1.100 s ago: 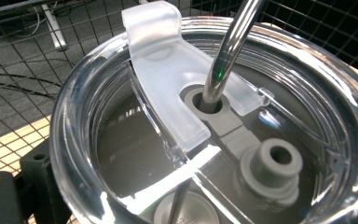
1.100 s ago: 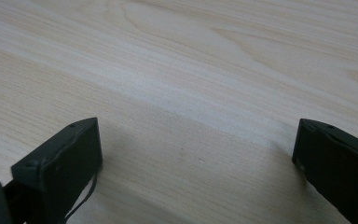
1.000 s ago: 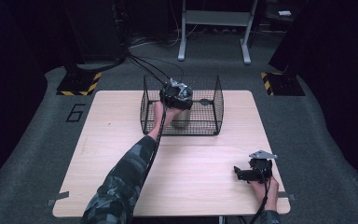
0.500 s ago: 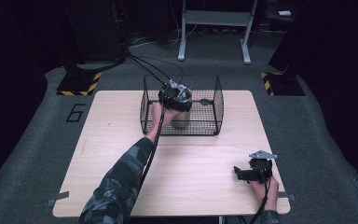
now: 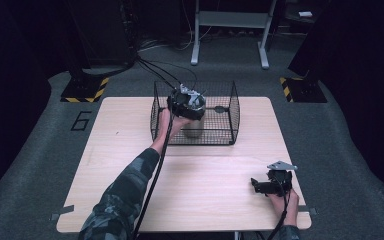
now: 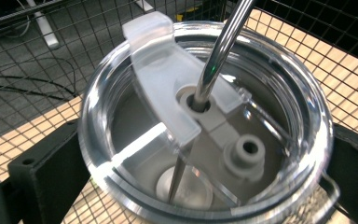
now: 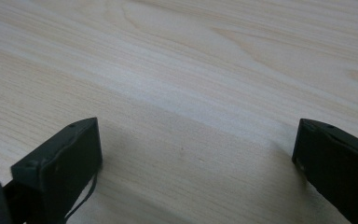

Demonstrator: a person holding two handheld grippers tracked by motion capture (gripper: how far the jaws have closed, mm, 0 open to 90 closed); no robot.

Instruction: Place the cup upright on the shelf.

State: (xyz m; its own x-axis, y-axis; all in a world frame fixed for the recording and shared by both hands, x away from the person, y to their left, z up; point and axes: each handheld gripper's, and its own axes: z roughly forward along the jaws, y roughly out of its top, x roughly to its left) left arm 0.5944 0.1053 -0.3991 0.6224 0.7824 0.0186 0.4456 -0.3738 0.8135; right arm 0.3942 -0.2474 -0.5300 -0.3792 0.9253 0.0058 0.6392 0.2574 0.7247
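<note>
Barely anything's moved: left hand-held gripper (image 5: 186,103) stays clamped around the lidded tumbler (image 6: 205,126) inside the wire basket (image 5: 232,112). Looks rigid, slick, top-heavy with that metal straw (image 6: 219,51); grab the body. Right hand-held gripper (image 5: 269,184) rests spread apart on the worktop (image 5: 130,150).

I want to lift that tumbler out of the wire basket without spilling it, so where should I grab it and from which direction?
Grip the tumbler around its round body just below the clear lid, coming down from above through the wire basket's open top. The metal straw sticks up through the lid, so jaws should straddle the sides, as the left gripper appears to do now.
</note>
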